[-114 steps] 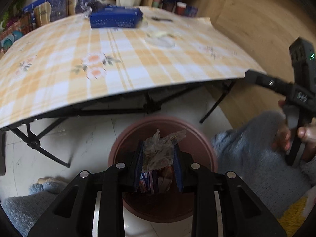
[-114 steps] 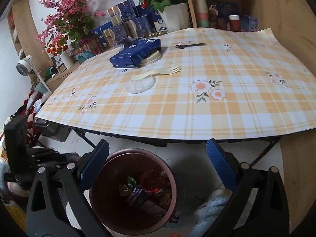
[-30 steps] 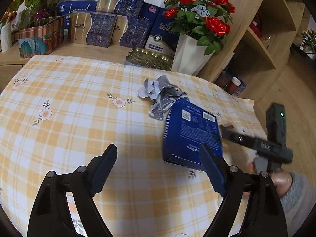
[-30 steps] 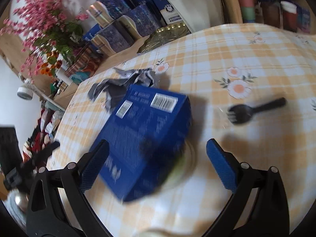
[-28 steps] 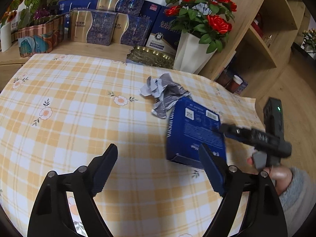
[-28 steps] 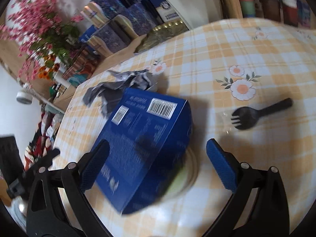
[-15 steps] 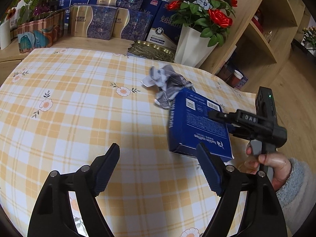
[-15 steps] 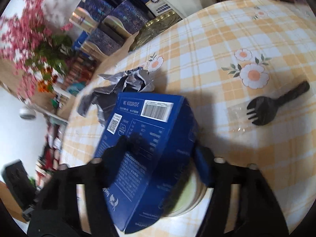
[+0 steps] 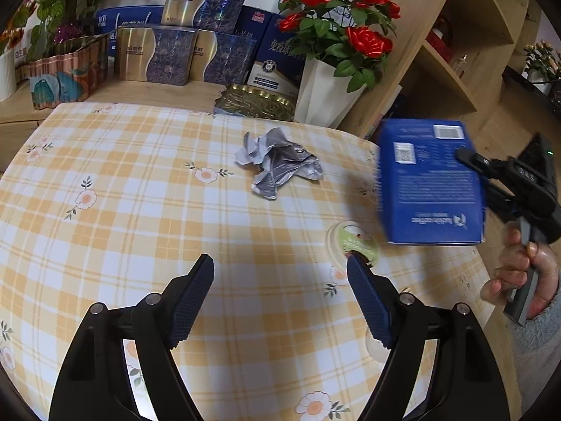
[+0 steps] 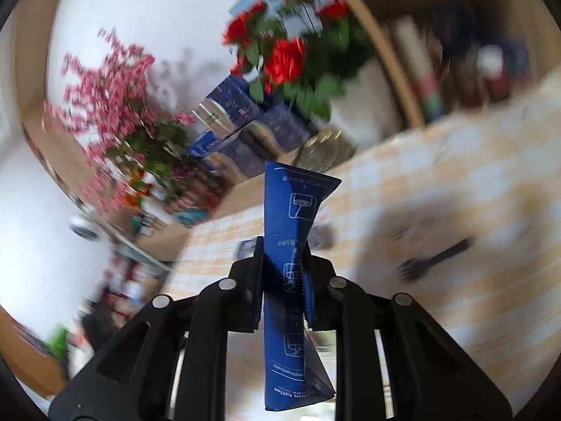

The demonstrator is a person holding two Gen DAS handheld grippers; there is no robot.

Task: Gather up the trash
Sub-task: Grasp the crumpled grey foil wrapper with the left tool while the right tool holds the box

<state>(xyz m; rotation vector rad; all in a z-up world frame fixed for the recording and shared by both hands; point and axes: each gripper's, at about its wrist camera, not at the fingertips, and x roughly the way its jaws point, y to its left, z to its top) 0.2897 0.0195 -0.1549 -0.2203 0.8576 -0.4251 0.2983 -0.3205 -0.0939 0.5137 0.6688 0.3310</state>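
Blue carton (image 9: 429, 182), flat rectangular, white barcode label and QR patch on its broad face, small white print near the lower edge: hanging in the air off the table's right side, broad face tilted toward the left wrist view, slightly blurred. In the right wrist view it is showing edge-on (image 10: 292, 263), narrow side with white line pictograms, squeezed flat and creasing at the middle.

Crumpled silver-grey wrapper (image 9: 278, 163): lying loose on the checked cloth toward the far edge of the table, well apart from the carton.

Round pale-green lid (image 9: 352, 240): lying flat on the cloth, below the carton's lower left corner.

Black plastic fork (image 10: 433, 259): lying on the cloth, blurred, tines pointing left.
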